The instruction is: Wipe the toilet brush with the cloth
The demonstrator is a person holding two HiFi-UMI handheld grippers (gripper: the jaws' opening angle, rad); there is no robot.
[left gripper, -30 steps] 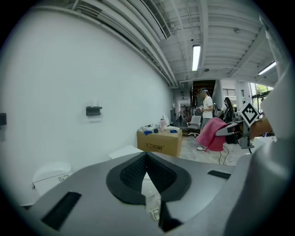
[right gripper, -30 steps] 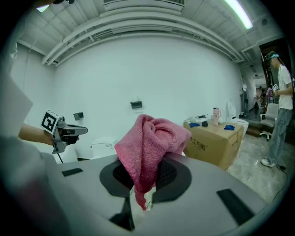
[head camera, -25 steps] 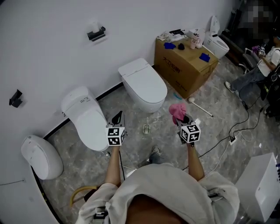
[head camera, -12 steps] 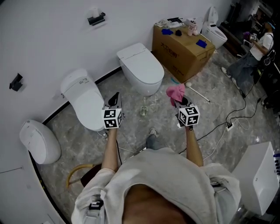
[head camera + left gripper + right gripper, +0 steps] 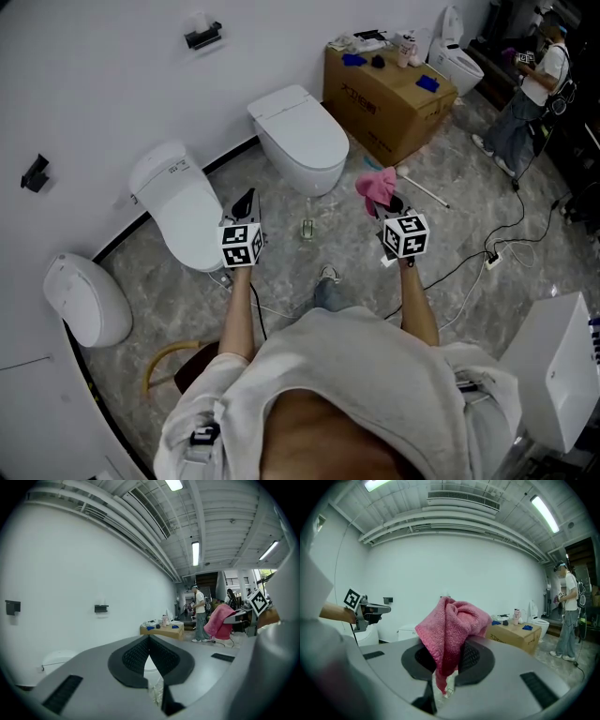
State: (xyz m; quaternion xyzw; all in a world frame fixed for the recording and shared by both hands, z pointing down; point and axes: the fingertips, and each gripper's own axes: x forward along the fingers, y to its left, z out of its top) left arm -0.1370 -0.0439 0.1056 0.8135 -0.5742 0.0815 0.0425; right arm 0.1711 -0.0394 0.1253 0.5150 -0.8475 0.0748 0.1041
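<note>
Head view: the left claw (image 5: pixel 246 202), closed on nothing, and the right claw (image 5: pixel 388 208), pinching the pink cloth (image 5: pixel 377 186), hang over open marble floor (image 5: pixel 281 272) before two toilets (image 5: pixel 300 141). A white stick (image 5: pixel 424 191) lies slantwise beside the cardboard box (image 5: pixel 384 103), whose print is unreadable. Left gripper view: jaws meet. Right gripper view: cloth stands bunched upright between jaws.

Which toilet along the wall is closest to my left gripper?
The middle toilet of the three, with a small label on its lid: the left gripper hangs just beside it. The right toilet and left toilet lie farther off.
</note>
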